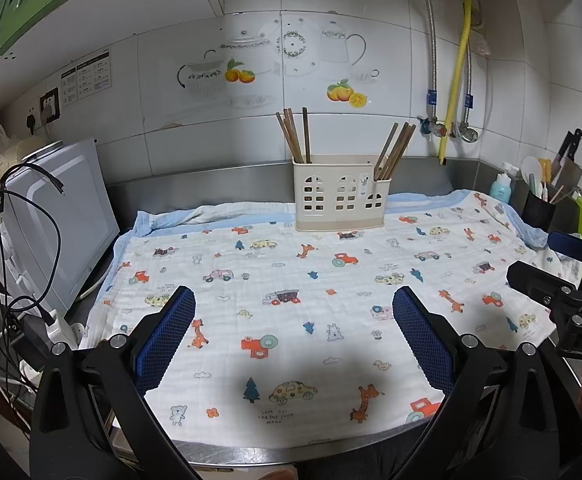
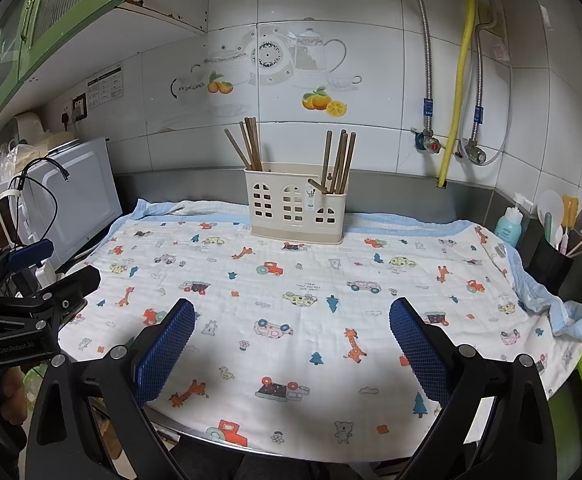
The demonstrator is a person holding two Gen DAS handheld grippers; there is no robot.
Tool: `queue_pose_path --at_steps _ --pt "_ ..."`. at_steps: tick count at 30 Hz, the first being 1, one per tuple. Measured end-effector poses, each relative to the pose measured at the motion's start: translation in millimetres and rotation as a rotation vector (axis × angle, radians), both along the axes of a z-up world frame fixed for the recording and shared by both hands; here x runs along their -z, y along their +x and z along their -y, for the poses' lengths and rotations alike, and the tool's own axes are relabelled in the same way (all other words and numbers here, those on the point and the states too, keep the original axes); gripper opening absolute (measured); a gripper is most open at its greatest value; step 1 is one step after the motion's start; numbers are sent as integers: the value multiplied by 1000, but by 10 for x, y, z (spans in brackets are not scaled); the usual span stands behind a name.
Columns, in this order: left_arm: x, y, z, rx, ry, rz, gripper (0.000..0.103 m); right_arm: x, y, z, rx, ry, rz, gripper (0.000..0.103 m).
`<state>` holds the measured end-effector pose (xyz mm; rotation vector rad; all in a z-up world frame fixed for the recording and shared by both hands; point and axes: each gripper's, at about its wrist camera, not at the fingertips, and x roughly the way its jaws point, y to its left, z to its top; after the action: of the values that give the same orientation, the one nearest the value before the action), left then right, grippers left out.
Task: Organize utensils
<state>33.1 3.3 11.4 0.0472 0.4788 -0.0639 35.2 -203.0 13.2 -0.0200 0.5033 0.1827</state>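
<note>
Left gripper (image 1: 293, 314) low in frame, level over the printed cloth (image 1: 291, 280), jaws wide, nothing between the blue pads. Right gripper (image 2: 291, 316) same pose: jaws wide, empty, low centre of its frame.

Cream utensil holder (image 1: 339, 196) stands upright at the far edge of the cloth, upper centre of frame, just before the steel backsplash; arched cut-outs on its front. Brown chopsticks in two bunches: left bunch (image 1: 295, 136) in the left compartment, near vertical, tops leaning slightly left; right bunch (image 1: 395, 150) in the right compartment, long axes tilted toward upper right.
</note>
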Motion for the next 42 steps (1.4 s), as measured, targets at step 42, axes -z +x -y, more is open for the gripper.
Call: queue_pose_path --at_steps 42 --pt "22 5 14 1 -10 -9 98 26 -1 -28 -11 4 -5 95"
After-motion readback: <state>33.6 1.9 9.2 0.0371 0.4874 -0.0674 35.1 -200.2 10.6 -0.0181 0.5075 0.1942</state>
